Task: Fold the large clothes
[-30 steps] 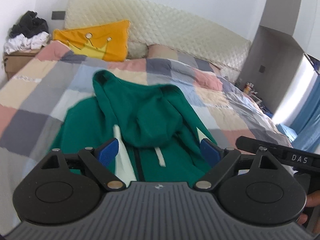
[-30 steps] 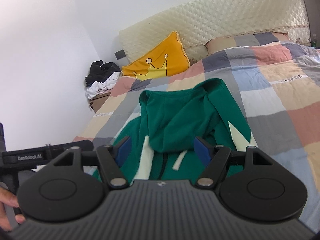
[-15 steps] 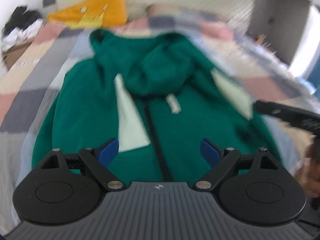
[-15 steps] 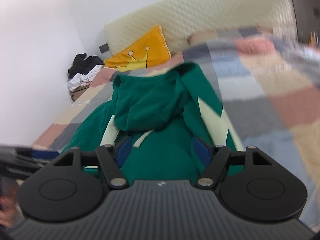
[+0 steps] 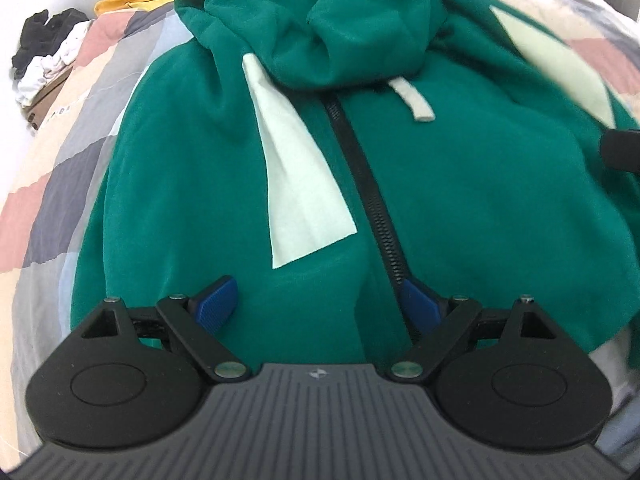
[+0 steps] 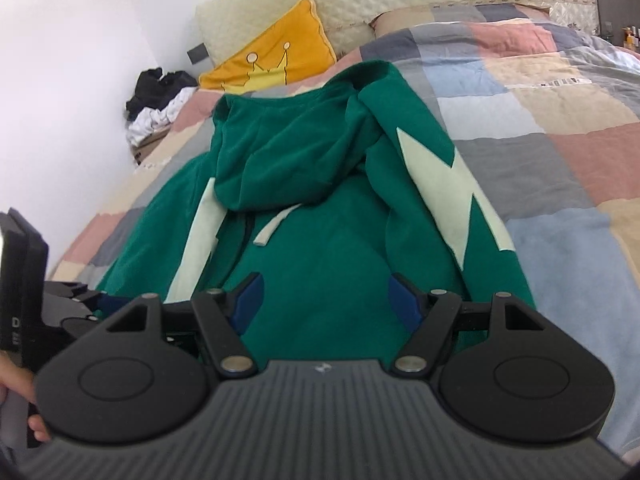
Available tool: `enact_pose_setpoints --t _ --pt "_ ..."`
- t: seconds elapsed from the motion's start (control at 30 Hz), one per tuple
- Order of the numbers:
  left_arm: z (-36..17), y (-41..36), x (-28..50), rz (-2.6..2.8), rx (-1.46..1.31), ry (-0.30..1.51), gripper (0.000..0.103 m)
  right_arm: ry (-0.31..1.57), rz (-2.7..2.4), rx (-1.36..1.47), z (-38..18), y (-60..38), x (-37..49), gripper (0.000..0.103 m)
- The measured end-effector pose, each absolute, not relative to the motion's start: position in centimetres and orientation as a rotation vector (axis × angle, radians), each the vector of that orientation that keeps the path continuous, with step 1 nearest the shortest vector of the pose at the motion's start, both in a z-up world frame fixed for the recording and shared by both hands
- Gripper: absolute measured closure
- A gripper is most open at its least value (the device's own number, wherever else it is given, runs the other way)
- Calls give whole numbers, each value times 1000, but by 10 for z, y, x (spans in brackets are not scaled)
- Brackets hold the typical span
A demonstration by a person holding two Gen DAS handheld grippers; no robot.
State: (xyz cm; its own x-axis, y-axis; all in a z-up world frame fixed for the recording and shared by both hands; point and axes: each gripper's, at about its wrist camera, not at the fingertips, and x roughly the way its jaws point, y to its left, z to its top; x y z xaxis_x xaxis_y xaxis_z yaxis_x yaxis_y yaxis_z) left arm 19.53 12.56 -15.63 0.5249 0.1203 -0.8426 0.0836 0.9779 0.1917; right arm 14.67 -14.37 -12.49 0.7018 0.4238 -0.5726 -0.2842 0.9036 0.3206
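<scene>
- We hold our left gripper wide open, empty, above the hoodie.
- Our right gripper is open and empty too, hoodie ahead.

Black linkage left tool and right tool, blue ribbed pads, silver pivot screws, ridged grey housing.

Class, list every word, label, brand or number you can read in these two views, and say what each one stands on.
"D" and, below it, "E": white letters cut off at the picture's edge, on the black bar of the left gripper.
Small emblem on the right gripper housing: no readable letters.
Dark marks on the patchwork quilt: too small to read.
Yellow cushion: a crown drawing, no words.
</scene>
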Motion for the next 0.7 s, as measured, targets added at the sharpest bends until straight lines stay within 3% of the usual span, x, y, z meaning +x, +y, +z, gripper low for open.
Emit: enact_pose_setpoints --t 0.2,0.23,0.3,0.37,0.57,0.7 --pt "-164 134 207 16 144 1059 22 703 419 159 -132 -130 150 33" --pt "-163 135 209 11 137 1059 30 709 417 159 -134 -129 152 33" --pt "-159 136 209 25 138 1050 60 722 419 169 -137 -130 156 33" --pt "-156 143 210 36 121 1050 74 733 415 169 -140 -129 157 33" --pt "-138 162 205 24 -13 1028 92 733 404 158 -142 -129 157 33" --pt "-112 186 198 69 -118 986 95 726 403 156 -142 -128 157 33"
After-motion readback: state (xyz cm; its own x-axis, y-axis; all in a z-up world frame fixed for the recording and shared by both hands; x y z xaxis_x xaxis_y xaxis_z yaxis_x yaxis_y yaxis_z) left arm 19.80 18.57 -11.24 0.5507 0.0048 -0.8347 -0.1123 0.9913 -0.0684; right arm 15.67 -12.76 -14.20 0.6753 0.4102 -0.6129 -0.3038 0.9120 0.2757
